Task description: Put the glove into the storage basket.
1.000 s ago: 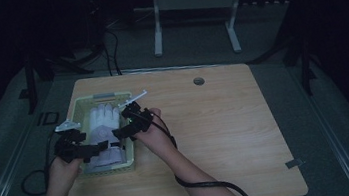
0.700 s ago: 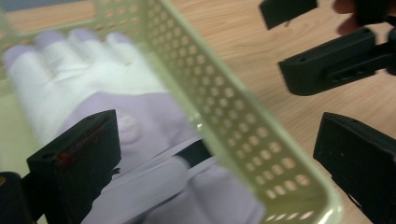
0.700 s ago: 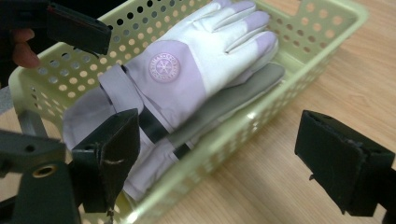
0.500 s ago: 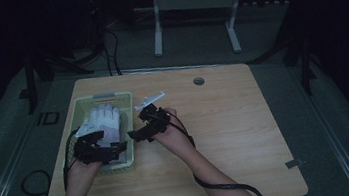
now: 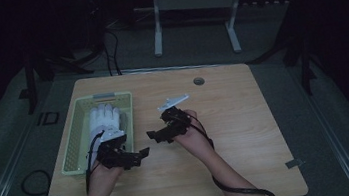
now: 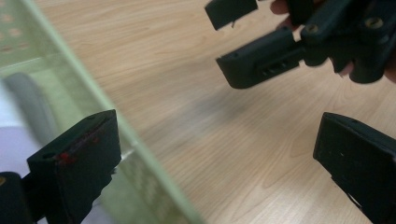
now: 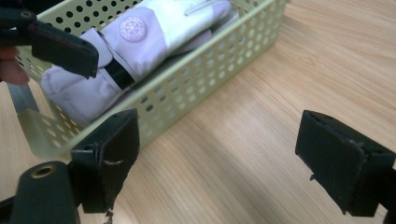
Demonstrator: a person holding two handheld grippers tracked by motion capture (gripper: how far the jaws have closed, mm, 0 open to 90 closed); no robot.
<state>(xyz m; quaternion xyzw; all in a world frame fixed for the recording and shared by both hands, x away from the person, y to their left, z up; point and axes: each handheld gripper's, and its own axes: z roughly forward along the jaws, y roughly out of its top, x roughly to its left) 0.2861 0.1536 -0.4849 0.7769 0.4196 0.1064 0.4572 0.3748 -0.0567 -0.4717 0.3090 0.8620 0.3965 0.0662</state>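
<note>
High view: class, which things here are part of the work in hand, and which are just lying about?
Part of the work:
- glove, lying in the basket
- green basket
- left tool, open
- right tool, open

Lying about:
- table's round hole
- white frame on the floor behind the table
</note>
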